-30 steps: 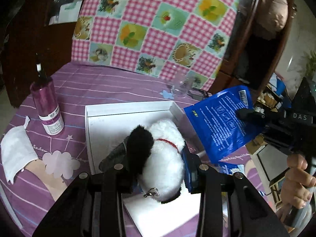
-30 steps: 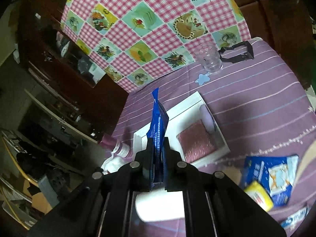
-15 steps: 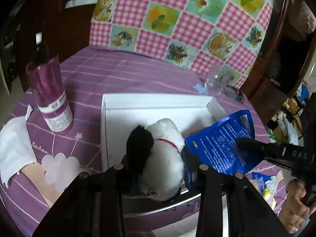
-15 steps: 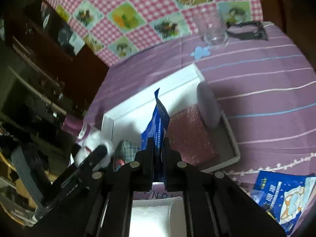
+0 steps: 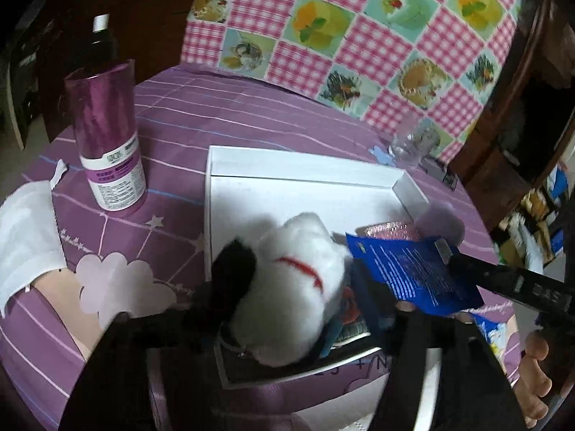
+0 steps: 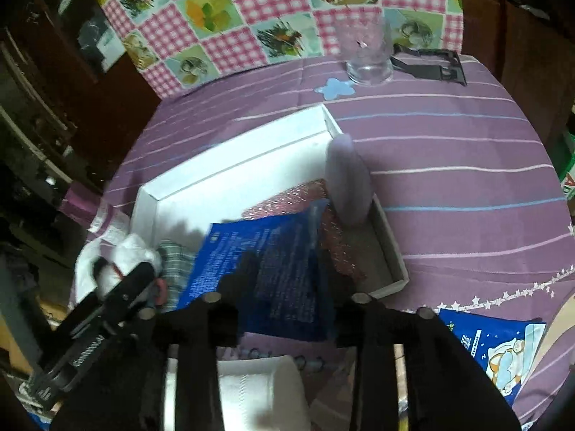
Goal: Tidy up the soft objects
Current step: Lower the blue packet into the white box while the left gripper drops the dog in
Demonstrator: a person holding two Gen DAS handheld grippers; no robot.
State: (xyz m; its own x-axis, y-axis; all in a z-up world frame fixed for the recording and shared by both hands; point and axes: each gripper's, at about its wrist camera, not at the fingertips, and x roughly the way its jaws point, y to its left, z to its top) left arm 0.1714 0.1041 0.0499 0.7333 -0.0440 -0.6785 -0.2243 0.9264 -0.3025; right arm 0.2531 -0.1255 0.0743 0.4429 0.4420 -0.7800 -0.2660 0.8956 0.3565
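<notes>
Right hand-held gripper (image 6: 287,287) has apparently released blue packet (image 6: 266,269).

Light: dim indoor light, brightest on the white box (image 5: 287,168) and checked cloth (image 5: 359,36).
Shadows: the surrounding furniture sinks into darkness.
Blur: motion smear on the plush toy (image 5: 298,287) and blue packet (image 6: 266,269) (print unreadable).
Edges: fisheye bending, black vignette corners.

Print on the purple bottle's label (image 5: 115,176) and the blue packet (image 6: 266,273) is too blurred to read.
</notes>
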